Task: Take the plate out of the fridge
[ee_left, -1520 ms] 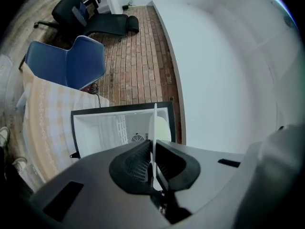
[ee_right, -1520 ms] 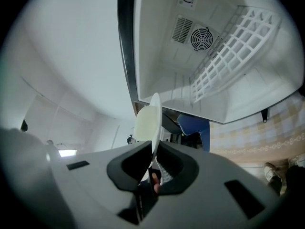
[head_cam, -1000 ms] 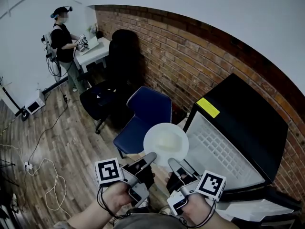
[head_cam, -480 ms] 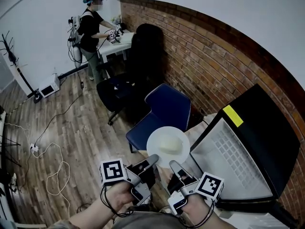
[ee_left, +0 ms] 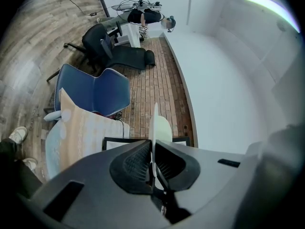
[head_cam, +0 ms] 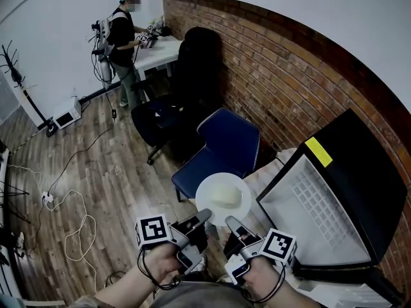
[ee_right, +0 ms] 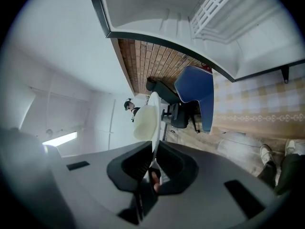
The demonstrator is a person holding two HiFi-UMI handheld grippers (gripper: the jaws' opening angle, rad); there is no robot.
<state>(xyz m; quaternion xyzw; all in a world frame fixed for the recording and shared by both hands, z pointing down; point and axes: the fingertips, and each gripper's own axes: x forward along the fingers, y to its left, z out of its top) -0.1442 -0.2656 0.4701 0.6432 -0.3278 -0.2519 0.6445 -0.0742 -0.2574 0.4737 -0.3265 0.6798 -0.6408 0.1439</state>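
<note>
at the far left of the head view, cables (head_cam: 69,213) trail over the wooden floor (head_cam: 96,165), and a small white box (head_cam: 66,115) sits near the wall. further back a person (head_cam: 123,27) stands at a white desk (head_cam: 159,51). to the right of that a black office chair (head_cam: 168,104) stands against the brick wall (head_cam: 276,69), and a blue chair (head_cam: 225,147) stands just in front of it.

the plate (head_cam: 223,197), white and round, is out of the fridge, held level in the air in front of the blue chair and just left of the fridge's open front. both grippers have it by its near rim. the left gripper (head_cam: 201,217) is nearly closed, its jaws pinching the thin rim; the left gripper view shows the plate (ee_left: 155,128) edge-on between the pads of the left gripper (ee_left: 152,168), with a cloth-covered table (ee_left: 86,135) beyond. the right gripper (head_cam: 232,224) is likewise nearly closed on the rim just beside it, and the right gripper view shows the plate (ee_right: 152,113) clamped between the jaws of the right gripper (ee_right: 155,163).

at the right stands the black fridge (head_cam: 369,185), a yellow label (head_cam: 319,151) on its top corner and a white grid shelf (head_cam: 321,210) inside.
</note>
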